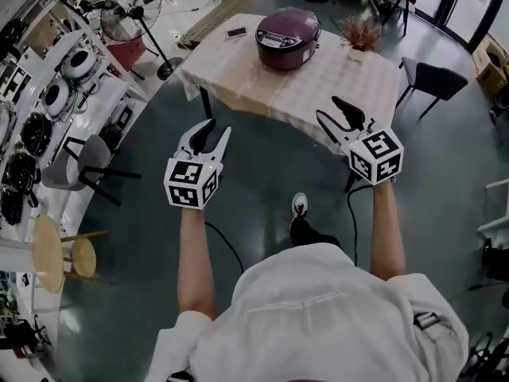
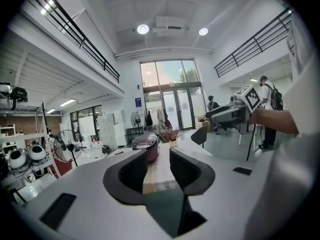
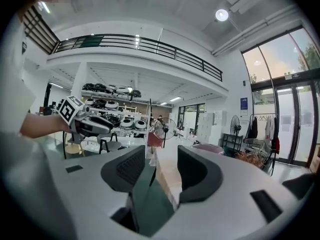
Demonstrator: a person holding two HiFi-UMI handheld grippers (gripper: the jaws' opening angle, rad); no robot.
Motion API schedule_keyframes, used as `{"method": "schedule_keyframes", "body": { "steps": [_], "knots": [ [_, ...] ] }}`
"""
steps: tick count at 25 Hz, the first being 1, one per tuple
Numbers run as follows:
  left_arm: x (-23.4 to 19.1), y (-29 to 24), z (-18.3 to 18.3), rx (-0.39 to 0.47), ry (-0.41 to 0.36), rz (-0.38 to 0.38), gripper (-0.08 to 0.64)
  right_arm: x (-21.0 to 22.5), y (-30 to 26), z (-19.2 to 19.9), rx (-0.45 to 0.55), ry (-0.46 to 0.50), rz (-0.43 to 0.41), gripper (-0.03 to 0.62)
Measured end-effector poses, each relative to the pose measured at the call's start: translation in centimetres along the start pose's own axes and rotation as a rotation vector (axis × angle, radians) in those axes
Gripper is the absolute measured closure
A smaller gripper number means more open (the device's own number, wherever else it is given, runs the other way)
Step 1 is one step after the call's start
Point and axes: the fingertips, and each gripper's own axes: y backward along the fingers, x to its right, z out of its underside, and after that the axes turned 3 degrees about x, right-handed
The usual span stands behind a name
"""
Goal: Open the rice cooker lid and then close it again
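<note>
Rice cooker (image 1: 288, 37) well ahead of left gripper (image 1: 216, 131) and right gripper (image 1: 330, 110), outstretched.

White short-sleeved shirt (image 1: 318, 317), black-and-white shoe (image 1: 300, 206) at its twelve o'clock; left gripper (image 1: 219, 127) and right gripper (image 1: 326, 107) white, black fingers (image 1: 348, 111).

The purple rice cooker (image 1: 287, 37) sits on the worktop (image 1: 318, 86), lid down. The left gripper (image 1: 216, 130) and right gripper (image 1: 328, 108) are well apart from it, jaws apart, holding nothing.
</note>
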Motion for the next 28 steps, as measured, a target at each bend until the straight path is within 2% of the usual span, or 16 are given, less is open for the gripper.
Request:
{"method": "schedule_keyframes", "body": {
  "steps": [13, 21, 28],
  "knots": [
    [-6.6, -17.6, -2.7, -0.036, 0.001, 0.020, 0.405, 14.6, -11.1, 1.0, -0.031, -0.071, 0.025, 0.403],
    [-9.7, -26.3, -3.5, -0.042, -0.015, 0.042, 0.405, 20.8, -16.5, 1.7, -0.035, -0.099, 0.029, 0.403],
    [-12.4, -31.5, -3.1, -0.062, -0.028, 0.056, 0.405, 23.4, -20.2, 3.1, -0.049, -0.117, 0.045, 0.403]
  ]
}}
